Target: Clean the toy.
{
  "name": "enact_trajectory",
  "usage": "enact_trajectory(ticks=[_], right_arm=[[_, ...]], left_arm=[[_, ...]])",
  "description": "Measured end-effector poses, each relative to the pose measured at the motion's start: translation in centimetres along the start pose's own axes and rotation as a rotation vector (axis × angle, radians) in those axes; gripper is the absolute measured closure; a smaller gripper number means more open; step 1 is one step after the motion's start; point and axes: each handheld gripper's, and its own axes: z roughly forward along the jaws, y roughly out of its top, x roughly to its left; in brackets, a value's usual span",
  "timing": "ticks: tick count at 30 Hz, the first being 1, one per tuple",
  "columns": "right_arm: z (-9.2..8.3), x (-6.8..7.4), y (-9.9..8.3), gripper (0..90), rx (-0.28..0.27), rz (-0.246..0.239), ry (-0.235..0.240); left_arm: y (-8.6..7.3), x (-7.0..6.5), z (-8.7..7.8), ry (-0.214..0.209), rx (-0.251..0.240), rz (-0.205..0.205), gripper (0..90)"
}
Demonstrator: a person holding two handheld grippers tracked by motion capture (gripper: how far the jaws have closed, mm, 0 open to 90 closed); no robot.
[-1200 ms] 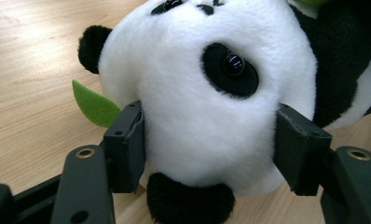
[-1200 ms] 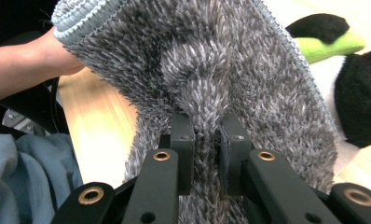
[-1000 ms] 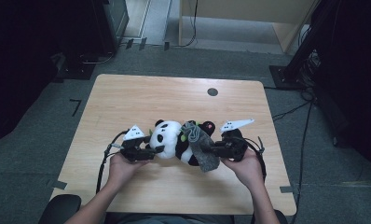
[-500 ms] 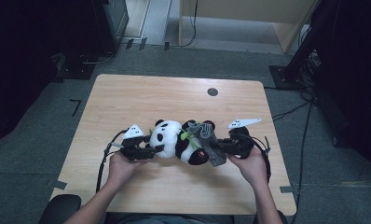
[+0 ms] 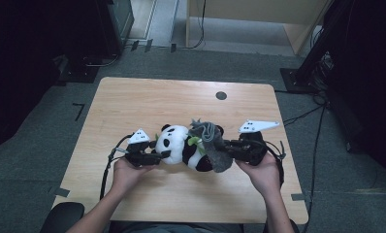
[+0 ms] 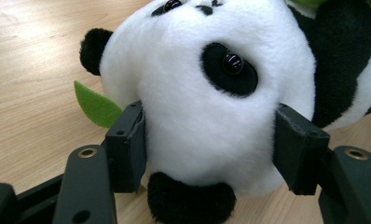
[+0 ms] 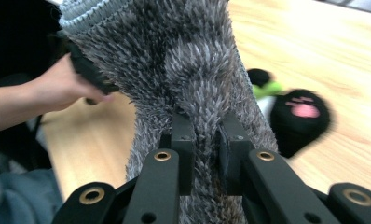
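Grey carpet is surrounding a light wooden table (image 5: 133, 107), where a person is working two hand-held grippers toward the near middle of the top. A plush panda (image 5: 181, 145) is lying on its side there, its white head pointing to the person's left. The left gripper (image 5: 154, 156) is gripping that head: in the left gripper view its two black jaws are standing wide apart and pressing into the white fur on either side of the face (image 6: 207, 93), just below one black eye patch. A green felt leaf (image 6: 96, 105) is poking out beside the near jaw. The left hand (image 5: 125, 170) is wrapping the handle from below.

On the other side, the right gripper (image 5: 230, 148) is pinching a shaggy grey cloth (image 5: 213, 143) that is draped over the panda's body. In the right gripper view the jaws are sitting almost together with a narrow fold of the grey pile (image 7: 193, 70) caught between them, and a black paw with a pink pad (image 7: 301, 112) is showing beyond. The right hand (image 5: 264, 170) is holding that tool. A small dark round mark (image 5: 221, 95) is sitting toward the far edge of the table, well apart from the toy.
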Motion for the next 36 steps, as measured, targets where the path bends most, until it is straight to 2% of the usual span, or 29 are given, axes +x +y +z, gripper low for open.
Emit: enact_trajectory(ticks=[4, 7, 11, 14, 18, 28, 29, 32, 36], right_arm=[[2.0, 1.1, -0.1, 80.3, 0.059, -0.013, 0.050], [4.0, 0.9, -0.8, 80.1, 0.119, -0.012, 0.041], [4.8, 0.4, -1.4, 80.1, 0.115, -0.027, 0.031], [4.4, -0.3, -1.6, 80.0, 0.109, -0.018, 0.011], [3.8, -1.3, -2.0, 79.9, 0.104, 0.021, -0.006], [2.7, -3.0, -2.6, 80.4, 0.111, 0.055, -0.082], [2.3, -3.0, -2.4, 80.5, 0.099, 0.064, -0.081], [0.8, -2.2, -1.4, 80.6, 0.038, 0.045, -0.069], [0.0, 0.3, 0.4, 80.6, -0.036, -0.003, -0.027]], left_arm=[[0.0, 0.0, 0.0, -0.001, 0.003, 0.003, 36.0], [0.0, 0.0, 0.0, -0.002, 0.005, 0.011, 36.0], [0.0, 0.0, 0.0, -0.002, 0.007, 0.015, 36.0], [0.0, 0.0, 0.0, -0.005, 0.007, 0.013, 36.0], [0.0, 0.0, 0.0, -0.005, 0.007, 0.015, 35.9], [0.0, 0.0, 0.0, 0.000, 0.008, 0.004, 35.5], [0.0, 0.0, 0.0, 0.001, 0.009, 0.003, 35.6], [0.2, -0.3, -0.1, 0.009, 0.016, -0.003, 36.3], [0.4, -0.6, -0.3, 0.017, 0.025, -0.013, 38.0]])
